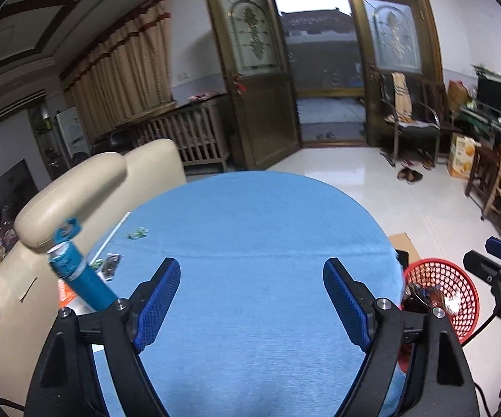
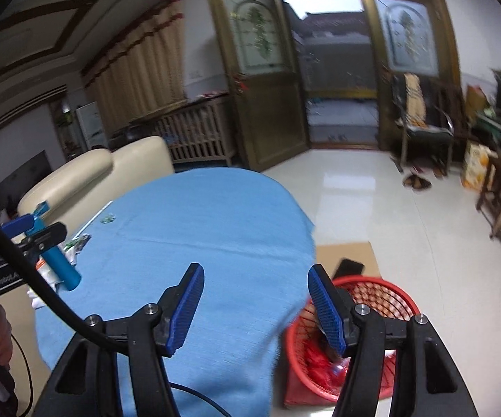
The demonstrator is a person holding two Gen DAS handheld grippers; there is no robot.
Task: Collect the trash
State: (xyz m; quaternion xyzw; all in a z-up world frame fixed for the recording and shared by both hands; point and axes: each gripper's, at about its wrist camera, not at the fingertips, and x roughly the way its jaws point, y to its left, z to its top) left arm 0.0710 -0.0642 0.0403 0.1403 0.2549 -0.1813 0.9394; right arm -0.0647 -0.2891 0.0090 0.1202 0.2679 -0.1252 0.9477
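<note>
Hovering over blue tablecloth (image 1: 250, 215): left gripper (image 1: 252, 299) and right gripper (image 2: 255, 307), jaws apart, nothing held. Red mesh basket (image 2: 382, 288) beside table, crumpled trash inside (wrappers, foil). Farther left: small green wrapper (image 1: 137, 232), white straw (image 1: 111, 236).

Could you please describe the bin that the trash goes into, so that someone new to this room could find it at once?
Start at the round table under the blue cloth. On the tiled floor right beside its edge, on the side away from the cream sofa, stands the red basket, with a flat sheet of cardboard just behind it. It is the only red, open-mesh plastic container there, and some wrappers already lie inside.
</note>
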